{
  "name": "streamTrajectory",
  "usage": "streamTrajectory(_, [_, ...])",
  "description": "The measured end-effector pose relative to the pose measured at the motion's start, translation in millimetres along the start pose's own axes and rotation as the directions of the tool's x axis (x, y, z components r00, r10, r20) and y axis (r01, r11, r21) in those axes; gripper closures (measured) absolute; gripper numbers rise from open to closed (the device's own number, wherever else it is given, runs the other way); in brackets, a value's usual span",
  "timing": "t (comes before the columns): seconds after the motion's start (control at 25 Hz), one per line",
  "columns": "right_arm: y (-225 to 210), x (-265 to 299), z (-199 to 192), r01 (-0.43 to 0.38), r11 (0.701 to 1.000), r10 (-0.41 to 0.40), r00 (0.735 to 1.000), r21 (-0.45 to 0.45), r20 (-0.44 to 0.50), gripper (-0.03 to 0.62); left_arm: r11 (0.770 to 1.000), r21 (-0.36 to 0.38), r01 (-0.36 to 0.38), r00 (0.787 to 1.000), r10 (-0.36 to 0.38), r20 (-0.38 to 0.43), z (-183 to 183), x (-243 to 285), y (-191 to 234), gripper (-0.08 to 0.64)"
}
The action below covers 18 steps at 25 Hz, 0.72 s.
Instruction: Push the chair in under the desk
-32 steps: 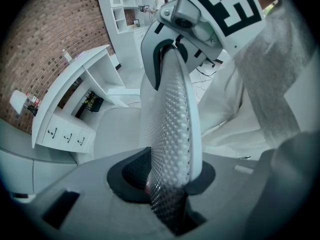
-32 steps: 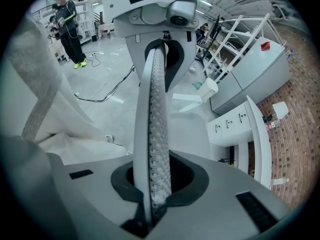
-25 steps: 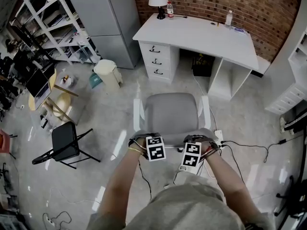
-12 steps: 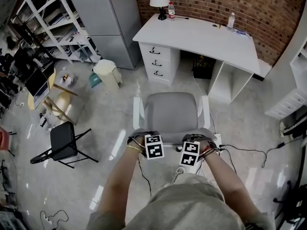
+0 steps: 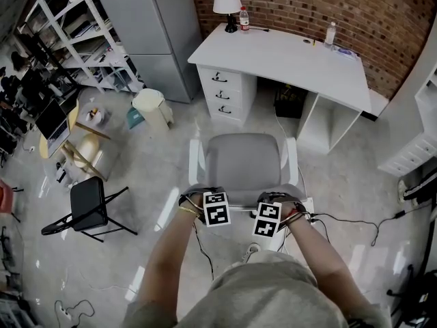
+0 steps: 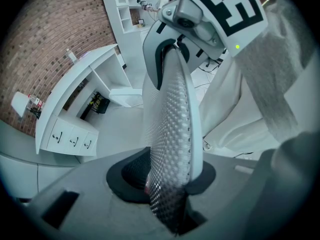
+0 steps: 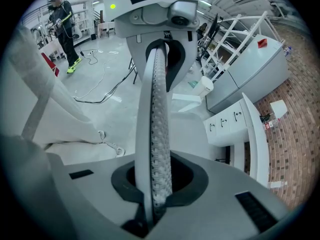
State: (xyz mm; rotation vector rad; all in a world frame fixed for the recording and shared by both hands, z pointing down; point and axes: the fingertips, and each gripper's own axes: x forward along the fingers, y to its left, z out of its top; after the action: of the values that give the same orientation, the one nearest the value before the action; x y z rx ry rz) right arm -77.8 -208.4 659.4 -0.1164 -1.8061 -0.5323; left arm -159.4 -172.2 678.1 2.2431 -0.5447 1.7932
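Left tool (image 6: pixel 169 191) and right tool (image 7: pixel 154 186) clamped on chair (image 5: pixel 244 157) back, chair now nearer desk (image 5: pixel 287 55)

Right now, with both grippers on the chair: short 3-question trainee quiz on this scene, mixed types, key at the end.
1. True or false: the chair is tucked fully under the desk.
2. The left gripper and the right gripper are both clamped on: A) an armrest; B) the backrest top edge; C) a desk drawer.
3. Fill in: in the head view, at the desk's far left corner, beside a bottle, stands a ____.
Key: 1 false, it stands clear of the desk; 2 B; 3 lamp.
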Motion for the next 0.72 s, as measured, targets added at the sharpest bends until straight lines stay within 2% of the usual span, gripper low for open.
streamTrajectory(0.72, [-36, 14, -22, 0.022, 1.0, -0.022, 1.0, -0.003, -0.001, 0.558, 1.0, 0.002, -0.02, 1.0, 0.02, -0.002, 17, 12, 39, 0.43])
